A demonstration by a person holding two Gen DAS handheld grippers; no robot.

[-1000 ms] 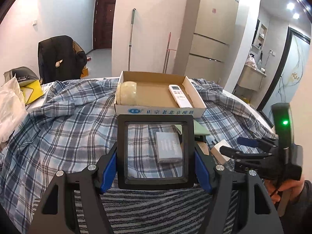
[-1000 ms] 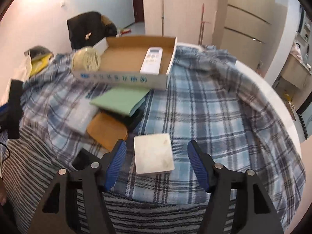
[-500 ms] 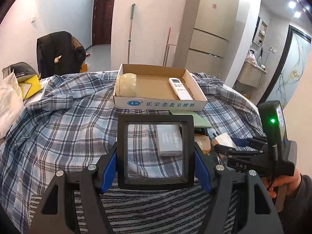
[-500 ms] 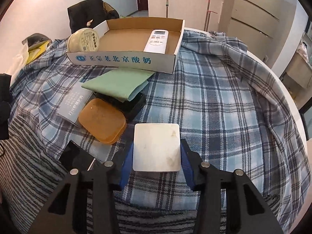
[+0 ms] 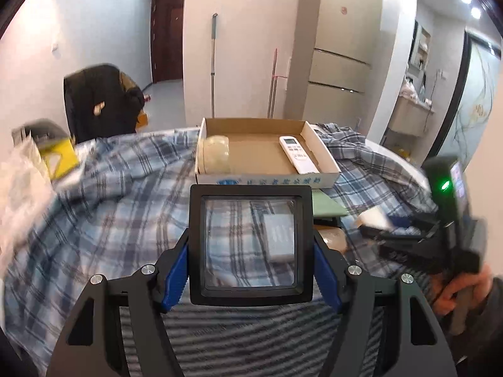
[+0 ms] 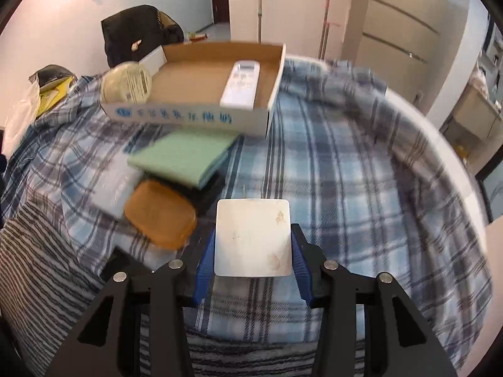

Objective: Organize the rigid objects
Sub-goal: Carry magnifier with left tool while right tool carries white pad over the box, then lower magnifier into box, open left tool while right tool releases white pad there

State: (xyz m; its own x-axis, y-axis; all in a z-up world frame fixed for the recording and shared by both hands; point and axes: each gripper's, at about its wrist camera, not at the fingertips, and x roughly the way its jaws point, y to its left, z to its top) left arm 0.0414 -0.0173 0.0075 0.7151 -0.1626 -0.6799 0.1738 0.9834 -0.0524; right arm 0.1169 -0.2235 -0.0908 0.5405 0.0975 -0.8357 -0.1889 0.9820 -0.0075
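My left gripper (image 5: 251,270) is shut on a black-framed square magnifier (image 5: 251,295), held upright above the plaid cloth. My right gripper (image 6: 253,260) is shut on a white square tile (image 6: 251,235), its blue pads pressing both side edges. In the left wrist view the tile (image 5: 374,216) shows just above the cloth, with a person's hand (image 5: 456,292) on that gripper's handle. Behind stands an open cardboard box (image 6: 201,78) holding a white remote (image 6: 242,83) and a pale round roll (image 6: 127,83).
In front of the box lie a green folded pad (image 6: 185,157), an orange rounded block (image 6: 160,213), a grey booklet (image 6: 116,182) and a black flat thing (image 6: 116,264). The plaid cloth (image 6: 345,188) covers a round table. A dark chair (image 5: 97,100) stands behind on the left.
My right jaws closed from either side onto the white tile and now grip it, raised slightly. The left gripper kept the magnifier and stayed about where it was.
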